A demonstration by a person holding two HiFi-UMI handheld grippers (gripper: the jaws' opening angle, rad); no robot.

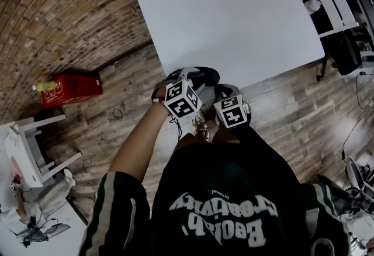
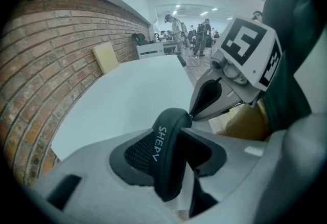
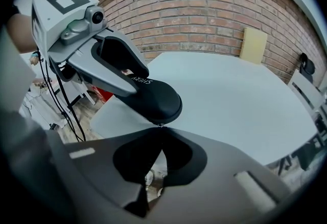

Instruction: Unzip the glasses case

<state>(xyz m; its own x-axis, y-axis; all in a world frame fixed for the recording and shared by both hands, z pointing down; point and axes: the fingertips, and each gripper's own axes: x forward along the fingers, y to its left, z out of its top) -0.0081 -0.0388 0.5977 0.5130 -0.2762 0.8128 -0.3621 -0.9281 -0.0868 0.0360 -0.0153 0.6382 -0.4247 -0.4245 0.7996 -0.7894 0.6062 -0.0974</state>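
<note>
Brick wall [image 3: 204,13] runs behind a bare white surface [image 1: 234,21], and a pale yellow block [image 3: 254,44] leans against the bricks at the far edge. A red box [image 1: 70,88] lies on the wooden floor beyond the surface's left edge. A person stands at the near edge with both tools raised. The black glasses case [image 3: 153,100] is held in the air over that near edge, not resting on the surface. The left gripper [image 2: 171,138] clamps it across its middle, one pad pressed on each side. The right gripper [image 3: 161,129] meets the case's rounded end with its jaws pressed together, their tips pinching the small metal zipper pull [image 3: 161,125]. No opened gap in the case shows in either gripper view.
</note>
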